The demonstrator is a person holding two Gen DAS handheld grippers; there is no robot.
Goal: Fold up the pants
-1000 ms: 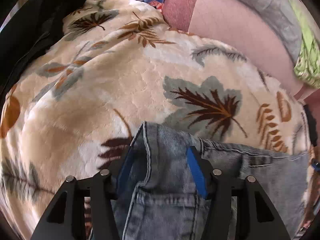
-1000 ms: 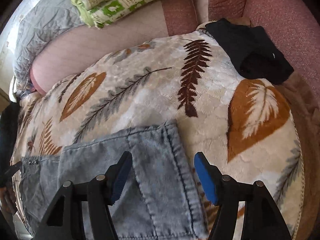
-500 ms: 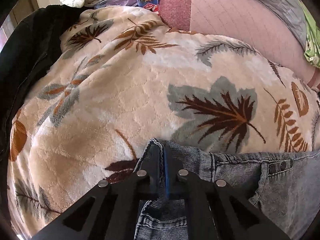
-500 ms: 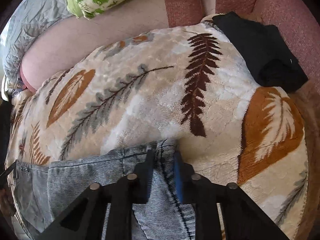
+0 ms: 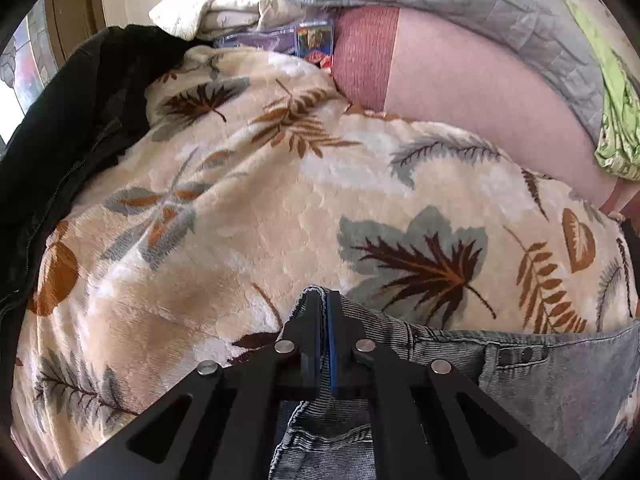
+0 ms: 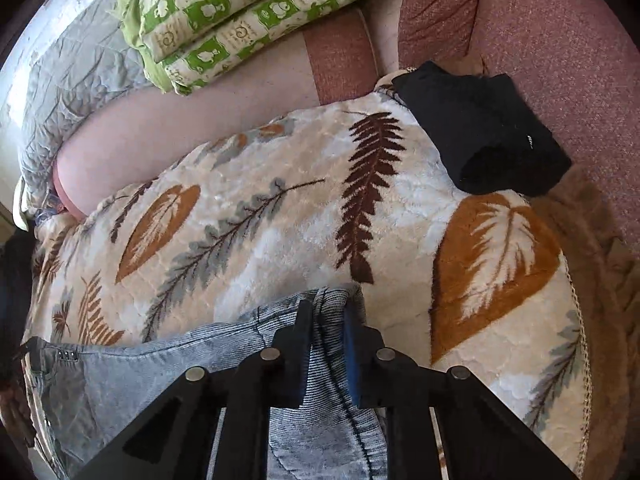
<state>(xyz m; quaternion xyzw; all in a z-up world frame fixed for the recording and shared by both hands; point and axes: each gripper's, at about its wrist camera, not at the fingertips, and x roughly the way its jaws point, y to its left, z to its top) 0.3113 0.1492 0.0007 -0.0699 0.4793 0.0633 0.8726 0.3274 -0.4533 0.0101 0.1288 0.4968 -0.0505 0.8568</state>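
Light blue denim pants [image 5: 540, 376] lie along the near edge of a cream leaf-print blanket [image 5: 280, 200]. My left gripper [image 5: 325, 308] is shut on the waistband corner of the pants, with the button rivets off to its right. In the right wrist view the pants [image 6: 140, 376] stretch to the left, and my right gripper [image 6: 329, 312] is shut on the hem corner of a leg. Both pinched corners sit slightly raised off the blanket [image 6: 280, 220].
A black jacket [image 5: 72, 128] lies along the blanket's left side. A black folded garment [image 6: 480, 132] sits at its far right corner. A grey quilt [image 5: 460, 4] and green patterned bedding [image 6: 240, 12] rest on the pink sofa back [image 5: 460, 88].
Both grippers went from open around the denim to shut on it. They have since lifted the pinched corners slightly and the view has tilted up toward the sofa back.
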